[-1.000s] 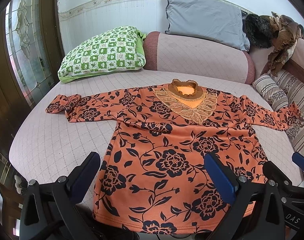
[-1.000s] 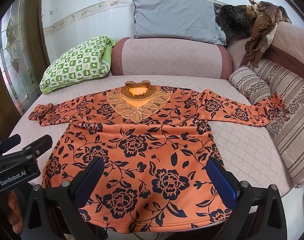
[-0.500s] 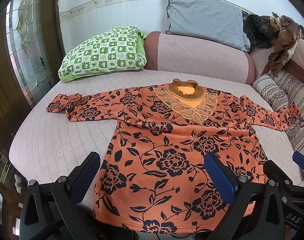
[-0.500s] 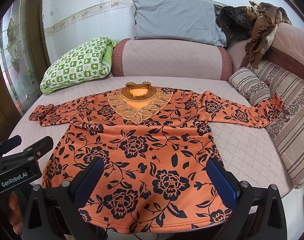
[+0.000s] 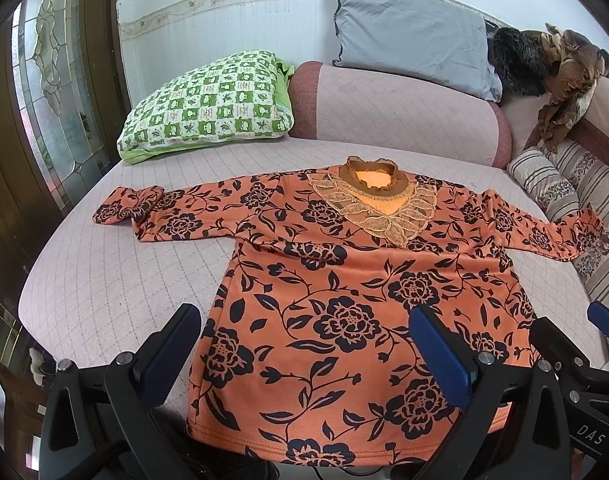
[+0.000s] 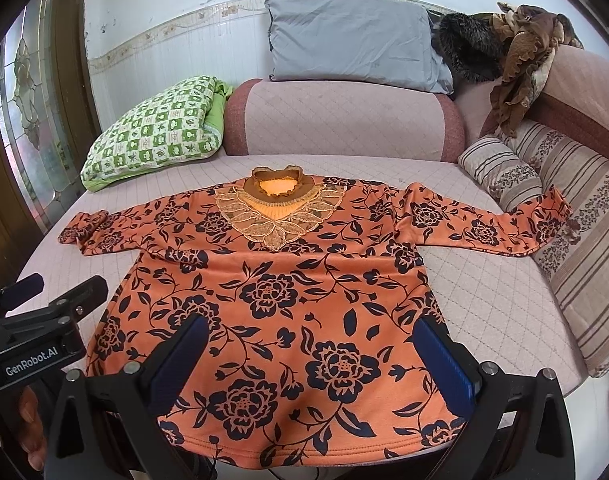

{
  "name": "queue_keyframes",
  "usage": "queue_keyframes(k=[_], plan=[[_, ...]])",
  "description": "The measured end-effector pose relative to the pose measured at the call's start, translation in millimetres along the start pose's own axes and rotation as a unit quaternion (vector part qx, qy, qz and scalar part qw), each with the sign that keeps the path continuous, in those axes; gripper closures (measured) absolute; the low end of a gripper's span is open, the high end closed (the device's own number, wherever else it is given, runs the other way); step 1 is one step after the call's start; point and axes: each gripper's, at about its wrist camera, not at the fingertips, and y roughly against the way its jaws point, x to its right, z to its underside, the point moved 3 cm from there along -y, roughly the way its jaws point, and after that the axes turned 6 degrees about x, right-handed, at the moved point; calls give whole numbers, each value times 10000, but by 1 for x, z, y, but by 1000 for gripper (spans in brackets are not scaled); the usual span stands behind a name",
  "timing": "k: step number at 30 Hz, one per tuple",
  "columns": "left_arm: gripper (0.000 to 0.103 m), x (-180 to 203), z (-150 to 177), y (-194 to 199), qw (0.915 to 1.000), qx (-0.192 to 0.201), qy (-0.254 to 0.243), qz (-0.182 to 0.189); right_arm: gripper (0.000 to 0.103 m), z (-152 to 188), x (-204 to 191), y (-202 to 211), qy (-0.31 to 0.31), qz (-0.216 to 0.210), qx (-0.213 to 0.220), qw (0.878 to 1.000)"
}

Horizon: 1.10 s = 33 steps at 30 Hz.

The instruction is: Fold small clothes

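Observation:
An orange long-sleeved top with black flowers point(image 5: 344, 304) lies flat and face up on the pink quilted bed, sleeves spread out, lace collar at the far end; it also shows in the right wrist view point(image 6: 288, 304). Its left cuff is bunched point(image 5: 124, 208); its right cuff rests against the striped cushion point(image 6: 552, 216). My left gripper point(image 5: 304, 344) is open and empty, above the hem at the near edge. My right gripper point(image 6: 312, 352) is open and empty, above the hem, slightly to the right. The left gripper's body shows in the right wrist view point(image 6: 36, 332).
A green checked pillow point(image 5: 208, 104) lies at the back left. A pink bolster point(image 5: 396, 112) and a grey pillow point(image 5: 412, 36) stand behind the top. Striped cushions point(image 6: 576, 248) and brown clothes point(image 6: 520, 56) lie on the right. A glass door point(image 5: 48, 92) stands at left.
Nothing has clearly moved; both grippers hover open at the near hem and the top lies as before.

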Motion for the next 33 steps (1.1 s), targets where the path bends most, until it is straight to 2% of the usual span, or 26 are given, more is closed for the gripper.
queue_keyframes(k=[33], plan=[[0, 1, 6, -7, 9999, -90, -37, -48, 0, 0, -7, -7, 90, -156, -17, 9998]])
